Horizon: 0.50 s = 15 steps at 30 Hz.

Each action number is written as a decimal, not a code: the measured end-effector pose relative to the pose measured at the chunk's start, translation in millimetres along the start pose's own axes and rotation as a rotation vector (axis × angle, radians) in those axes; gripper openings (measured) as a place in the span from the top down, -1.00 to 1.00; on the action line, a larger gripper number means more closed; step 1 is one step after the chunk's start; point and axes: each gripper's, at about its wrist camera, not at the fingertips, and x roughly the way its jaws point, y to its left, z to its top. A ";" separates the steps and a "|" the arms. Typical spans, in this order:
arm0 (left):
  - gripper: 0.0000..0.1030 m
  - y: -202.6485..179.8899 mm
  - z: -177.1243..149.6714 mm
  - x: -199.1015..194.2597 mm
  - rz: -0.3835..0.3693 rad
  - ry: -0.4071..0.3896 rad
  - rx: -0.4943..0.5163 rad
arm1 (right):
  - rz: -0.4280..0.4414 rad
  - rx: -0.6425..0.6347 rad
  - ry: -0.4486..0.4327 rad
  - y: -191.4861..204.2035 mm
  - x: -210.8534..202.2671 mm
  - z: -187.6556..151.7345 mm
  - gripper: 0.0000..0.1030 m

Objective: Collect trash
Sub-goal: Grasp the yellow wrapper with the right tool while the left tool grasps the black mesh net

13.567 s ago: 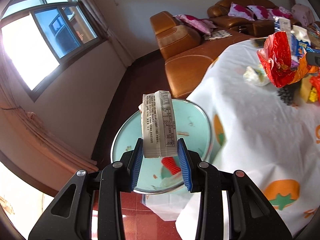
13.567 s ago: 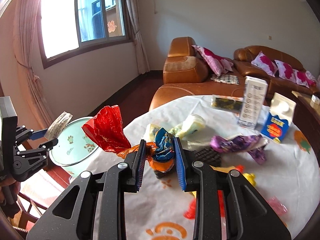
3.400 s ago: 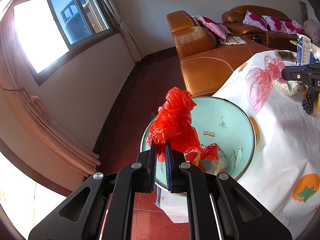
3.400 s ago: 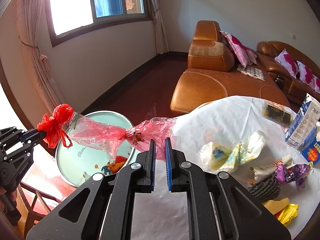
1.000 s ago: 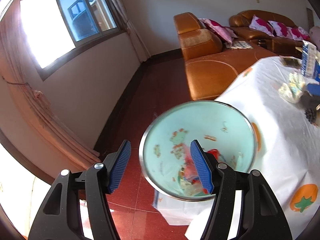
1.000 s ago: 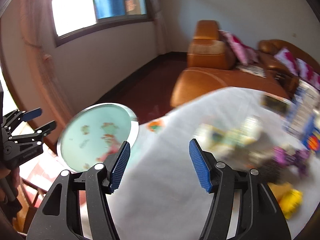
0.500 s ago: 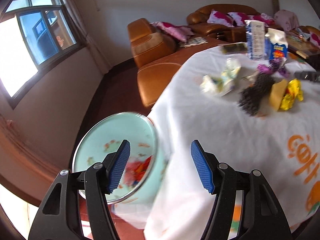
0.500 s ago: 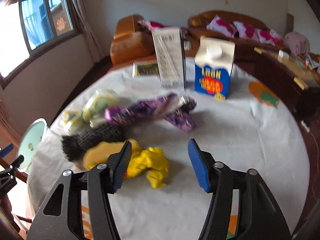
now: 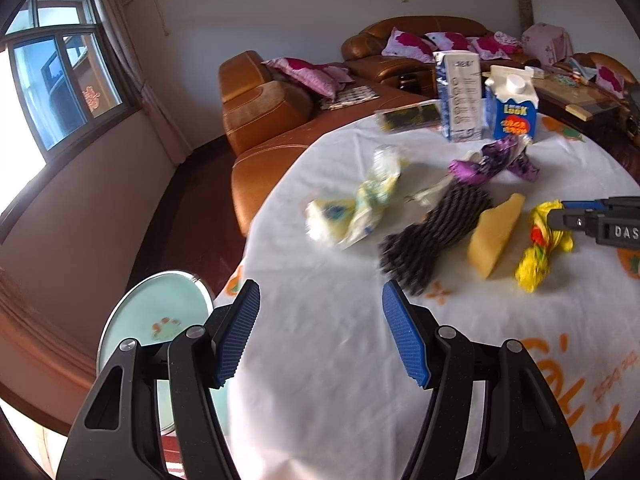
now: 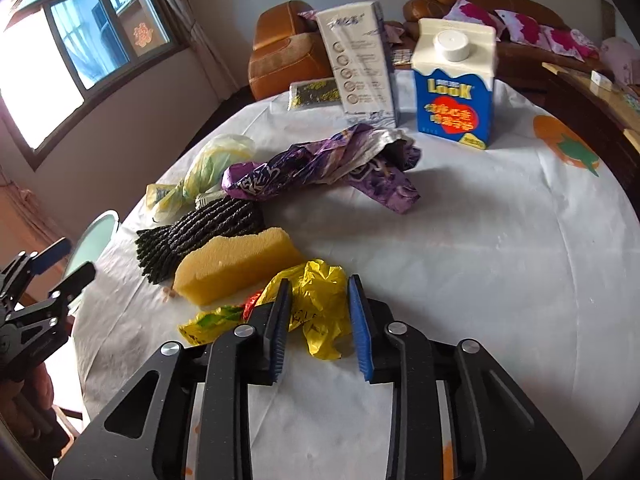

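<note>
A crumpled yellow wrapper (image 10: 320,300) lies on the white tablecloth (image 10: 500,260). My right gripper (image 10: 320,320) is partly closed around its near end, pads at both sides; it also shows in the left wrist view (image 9: 576,216) by the wrapper (image 9: 540,248). My left gripper (image 9: 320,332) is open and empty above the table's near edge. The teal trash bin (image 9: 160,320) stands on the floor to its left. Other trash: a yellow sponge (image 10: 236,264), black netting (image 10: 200,232), a purple wrapper (image 10: 320,164), a pale plastic bag (image 10: 200,176).
Two cartons stand at the back: a blue Look carton (image 10: 456,80) and a white carton (image 10: 360,64). A dark flat packet (image 10: 316,92) lies behind them. Brown leather sofas (image 9: 272,112) stand beyond the table.
Both grippers have swung from the bin to the table. My right gripper has come down around the yellow wrapper and its jaws have narrowed. My left gripper stays open.
</note>
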 end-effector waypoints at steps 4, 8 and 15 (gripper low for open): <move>-0.23 -18.4 6.8 4.4 -0.018 -0.003 0.019 | 0.006 0.040 -0.060 -12.1 -25.2 -8.0 0.46; -0.23 -33.8 14.1 14.2 -0.036 0.006 0.031 | -0.005 0.091 -0.097 -31.9 -43.3 -17.1 0.46; -0.10 -53.5 21.3 49.7 -0.075 0.071 0.029 | -0.026 0.132 -0.098 -57.4 -54.1 -36.3 0.46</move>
